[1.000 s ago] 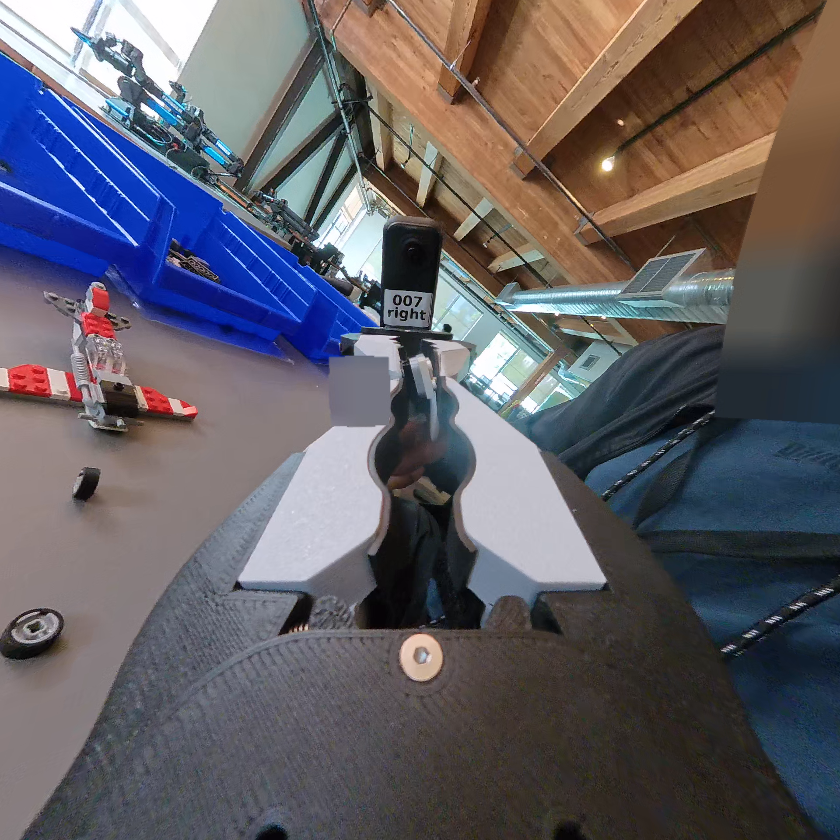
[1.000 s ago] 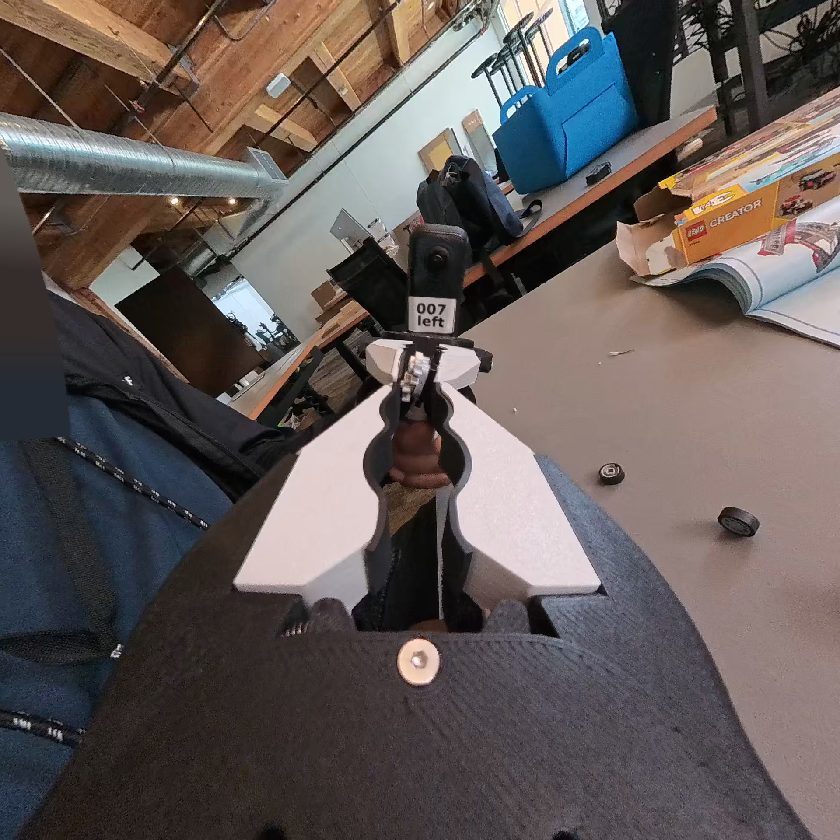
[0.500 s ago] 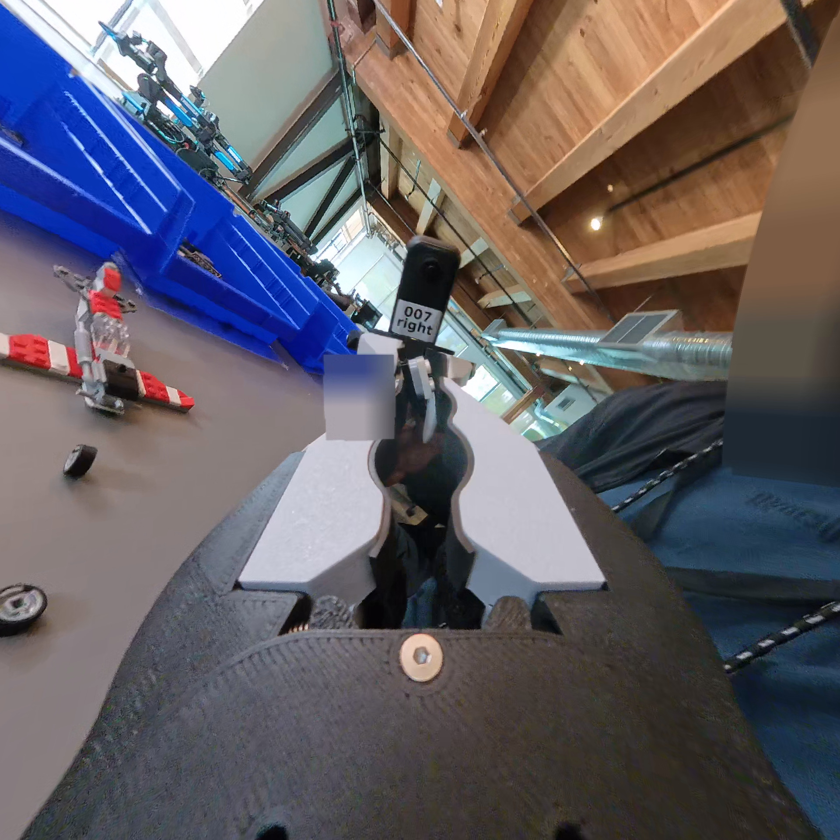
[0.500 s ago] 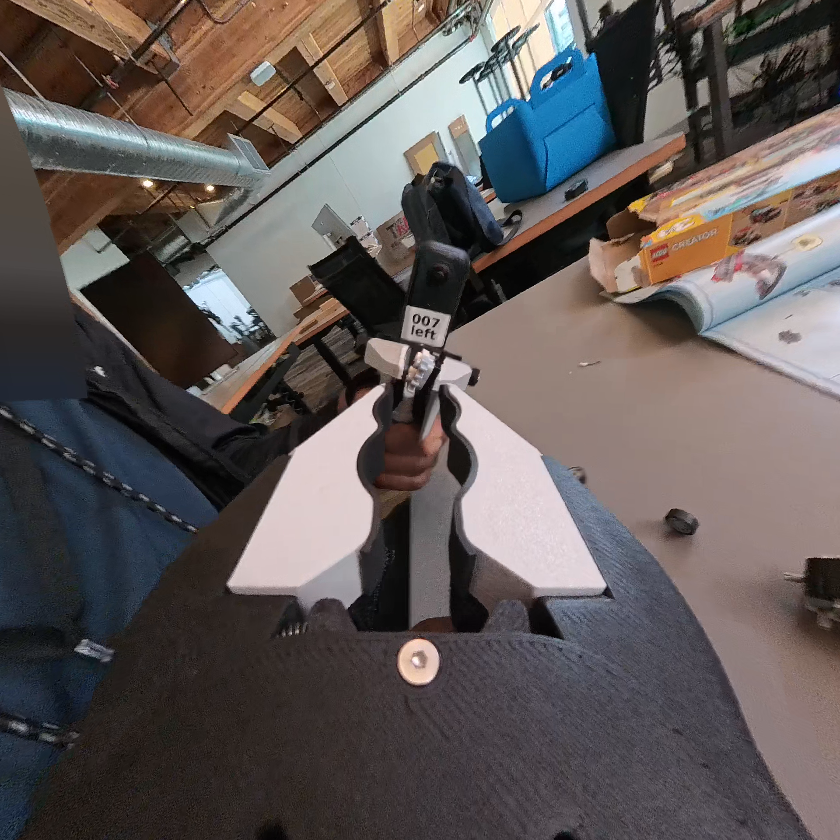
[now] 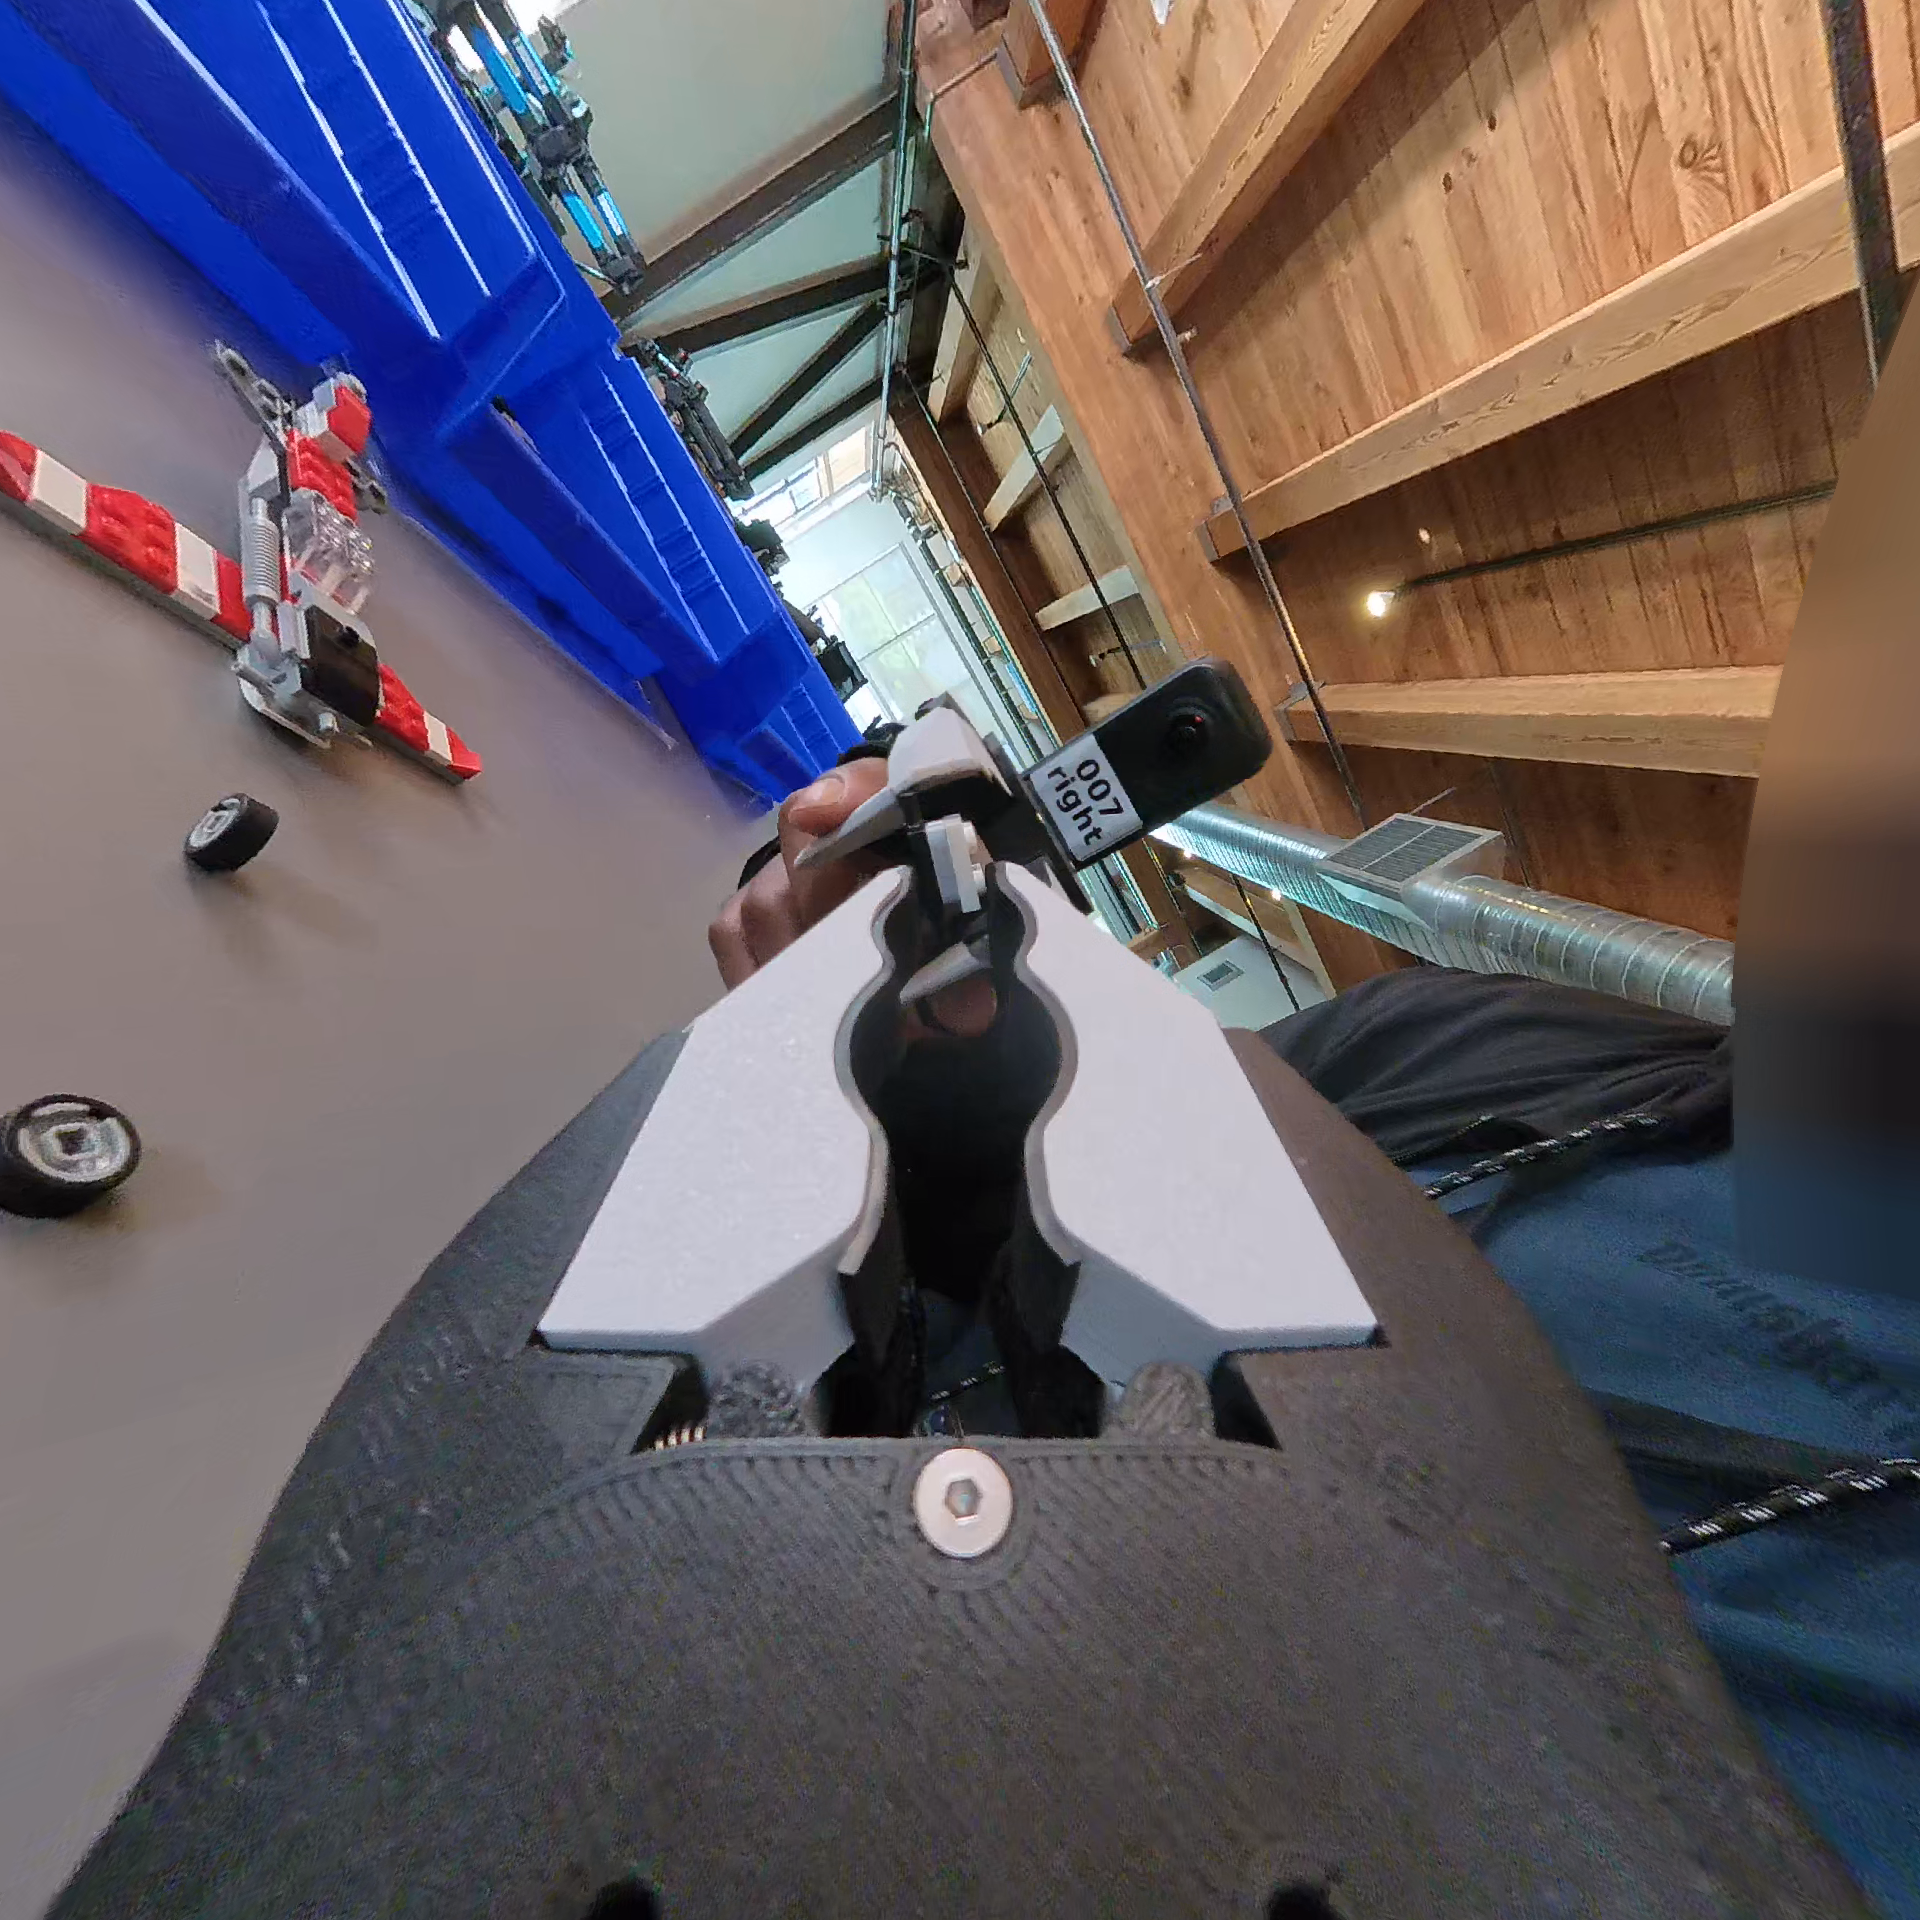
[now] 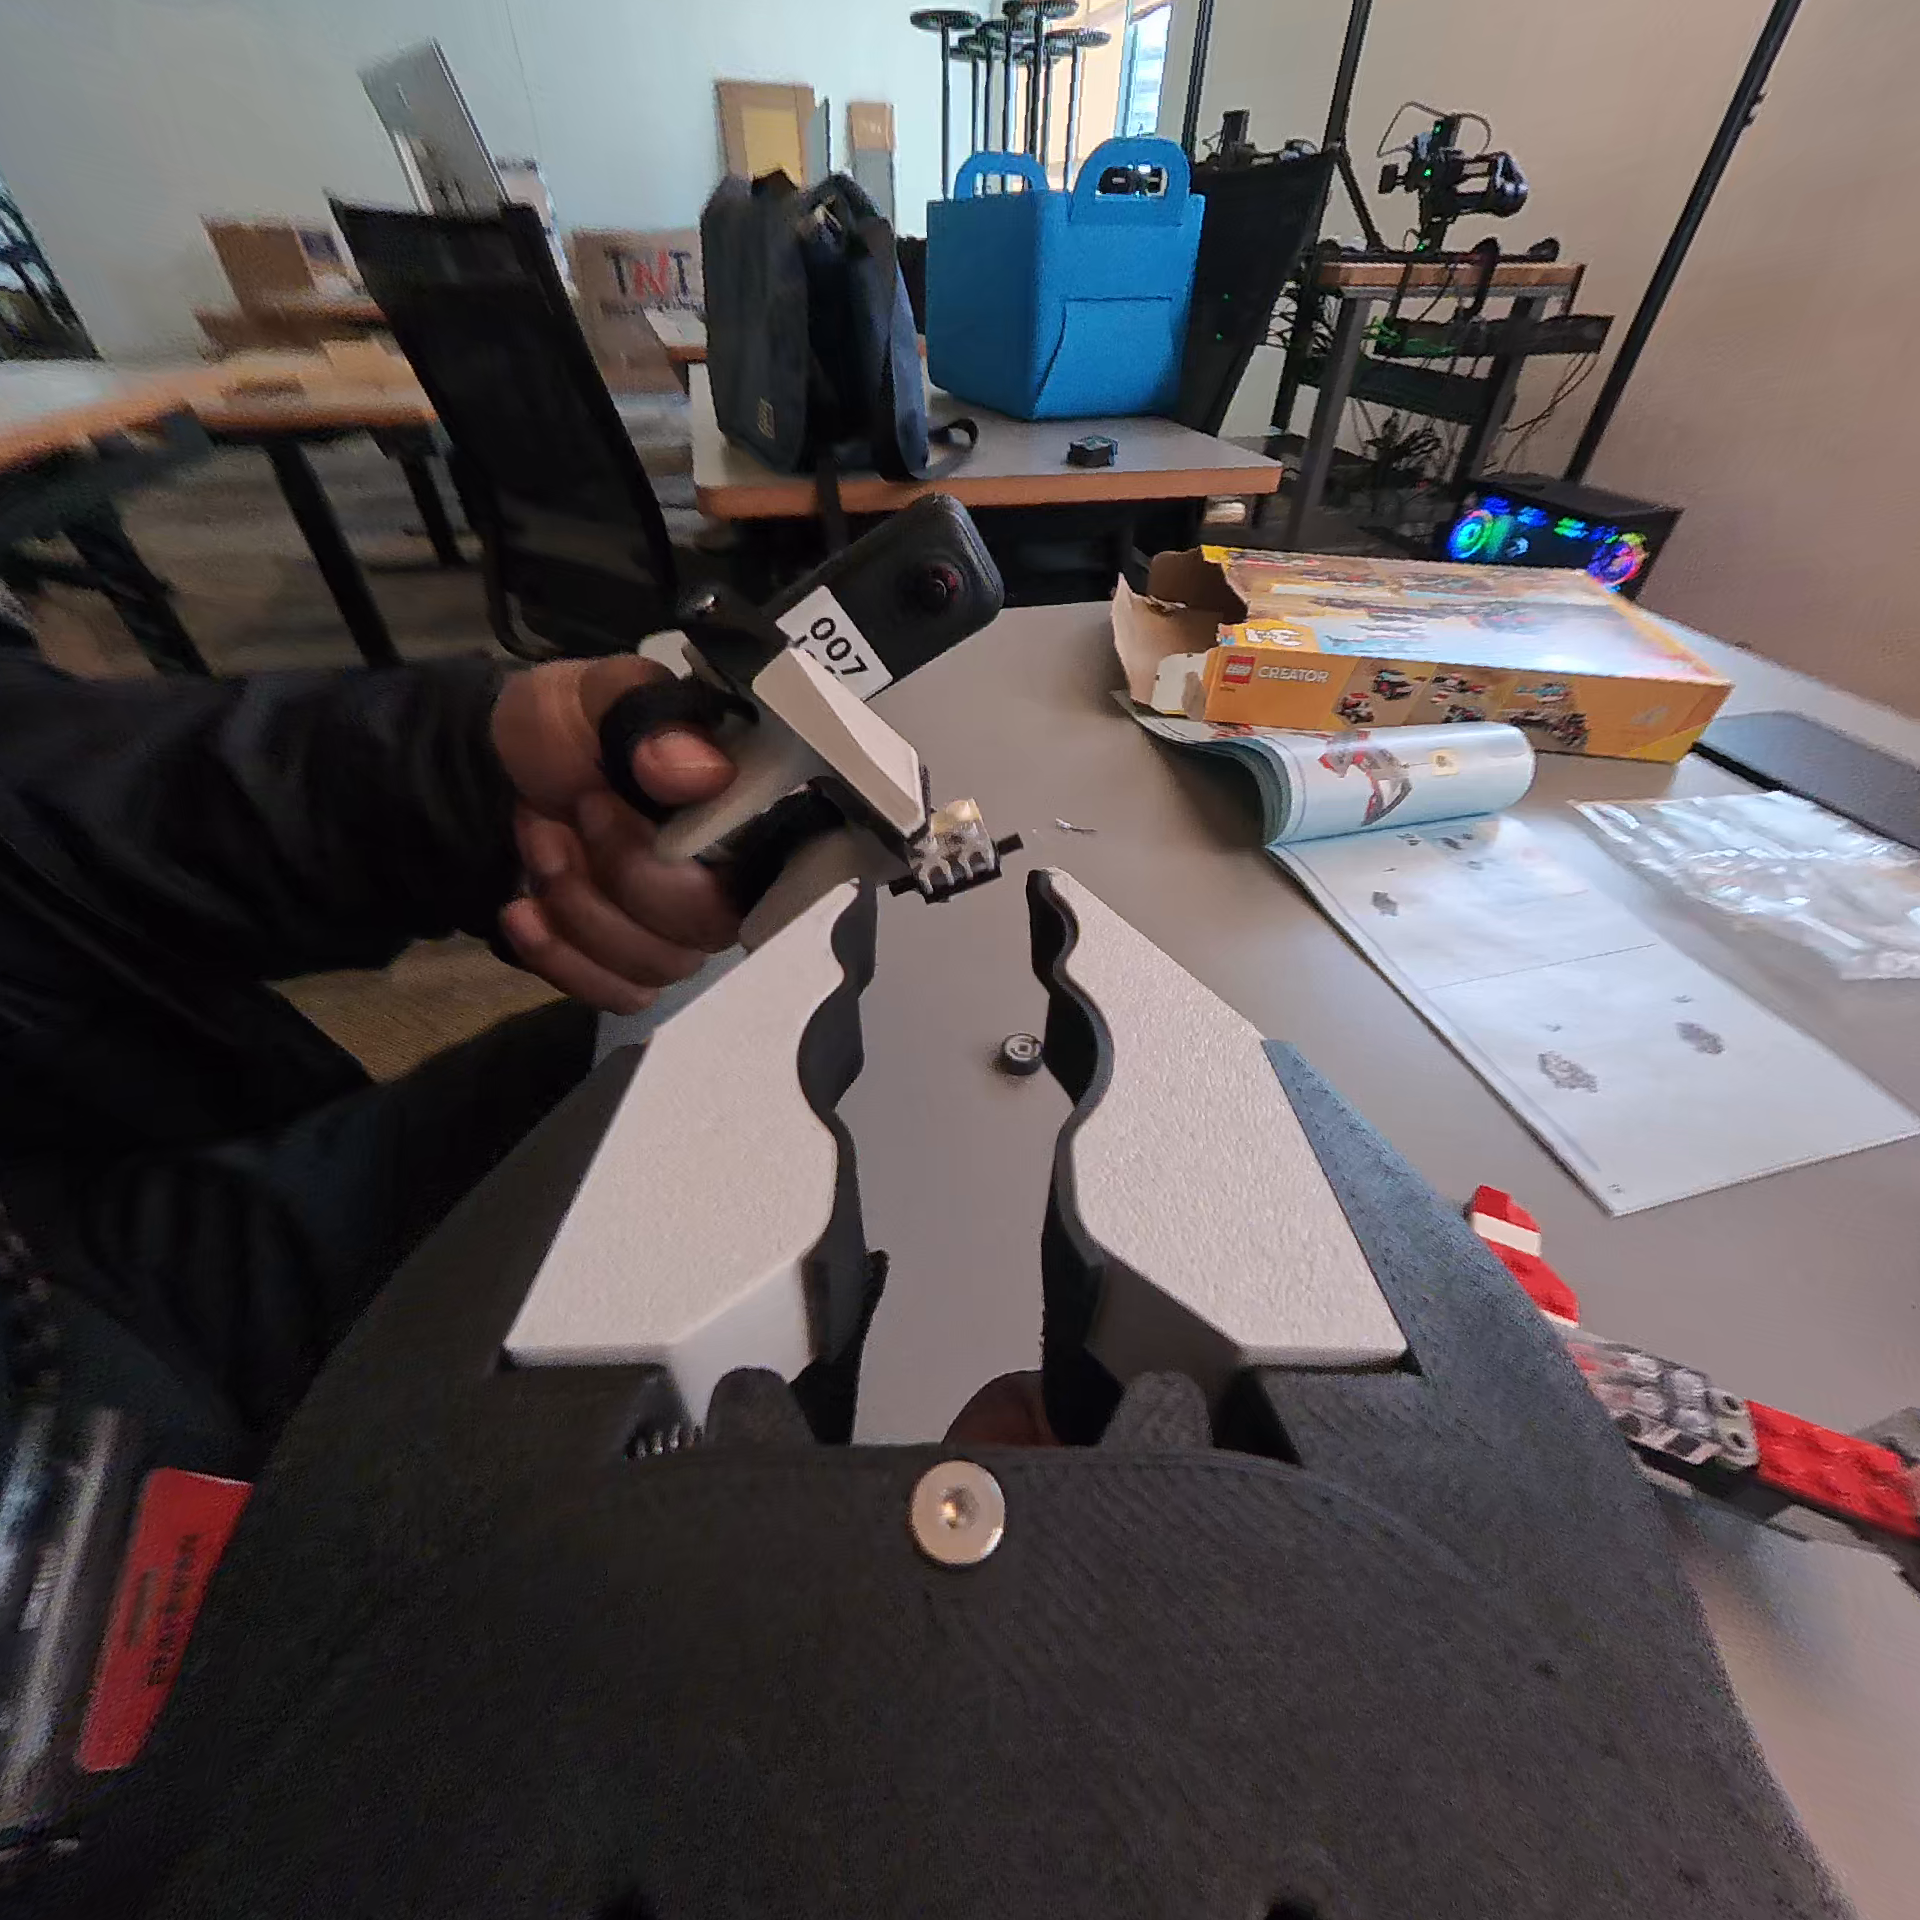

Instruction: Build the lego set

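My left gripper [image 5: 951, 883] is shut on a small white and grey lego assembly [image 5: 951, 864] with a black axle, held above the grey table. In the right wrist view the assembly [image 6: 951, 844] sits in the left gripper's tips [image 6: 916, 847]. My right gripper [image 6: 951, 891] is open and empty, with its fingertips on either side just below the assembly, not touching it. A red and white lego plane [image 5: 301, 613] lies on the table at the left. It also shows at the right edge of the right wrist view [image 6: 1766, 1455].
Two black wheels [image 5: 231, 831] [image 5: 68, 1153] lie near the plane, and a small wheel [image 6: 1018, 1051] lies under my right gripper. A lego box [image 6: 1455, 655], an open instruction booklet [image 6: 1507, 935] and a plastic bag [image 6: 1766, 883] lie at the right. Blue bins [image 5: 468, 312] stand behind the plane. My left and right fingertips are right by each other.
My right gripper was shut on the assembly tip to tip with the left. It has opened, let go and tilted down toward the table. The left gripper still holds the assembly.
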